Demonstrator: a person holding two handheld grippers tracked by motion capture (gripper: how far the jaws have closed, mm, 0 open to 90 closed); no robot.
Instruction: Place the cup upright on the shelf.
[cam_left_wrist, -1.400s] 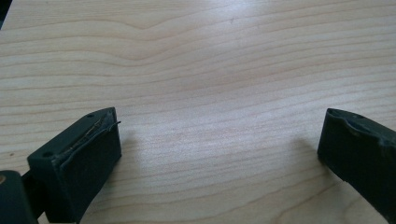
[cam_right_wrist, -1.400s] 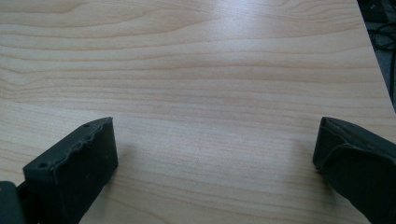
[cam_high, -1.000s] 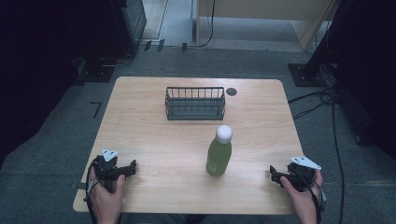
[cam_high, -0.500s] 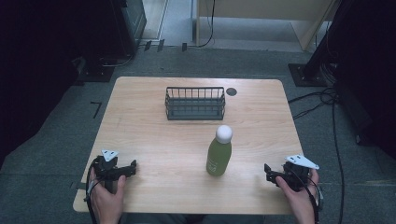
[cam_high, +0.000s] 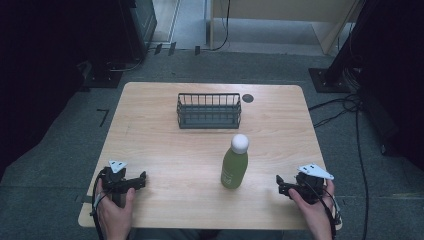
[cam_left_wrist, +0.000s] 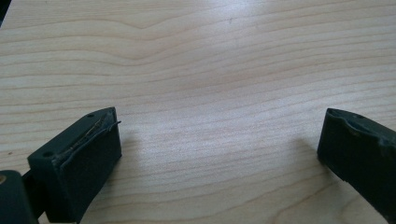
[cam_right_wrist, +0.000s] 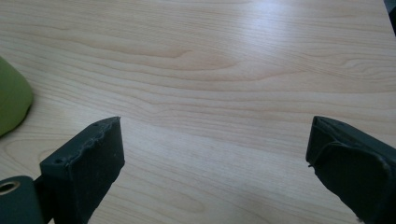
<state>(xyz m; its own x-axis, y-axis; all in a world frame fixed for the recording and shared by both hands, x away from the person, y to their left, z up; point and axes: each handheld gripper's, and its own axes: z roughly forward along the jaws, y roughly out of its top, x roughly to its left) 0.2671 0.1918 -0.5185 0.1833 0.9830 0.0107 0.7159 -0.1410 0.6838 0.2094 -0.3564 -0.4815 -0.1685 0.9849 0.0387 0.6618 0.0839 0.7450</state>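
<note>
A: Where's the bottle (cam_high: 235, 162)?

B: Upright on the table (cam_high: 165, 150), right of centre and toward the near edge. Green body, white cap. In the right gripper view a sliver of its green side (cam_right_wrist: 11, 100) shows at the left edge.

A: And the basket (cam_high: 209, 110)?

B: Dark wire, standing farther back near the far edge, well apart from the bottle. A small dark round spot (cam_high: 247, 98) sits on the tabletop just beside the basket's right end.

A: The left gripper (cam_high: 142, 178)?

B: Held in the left hand (cam_high: 114, 210) at the near left corner, low over the wood and pointing right toward the table's middle. In its own view (cam_left_wrist: 219, 154) the jaws stand wide apart with bare wood grain between them, gripping nothing.

A: The right gripper (cam_high: 280, 184)?

B: Held in the right hand (cam_high: 312, 210) at the near right corner, pointing left toward the bottle, near it but not touching. Its own view (cam_right_wrist: 215, 158) shows the jaws spread wide too, bare table between them.

A: Anything else on the grippers?

B: Each has a grey three-cornered plate on top, and cables trail back along the wrists
</note>
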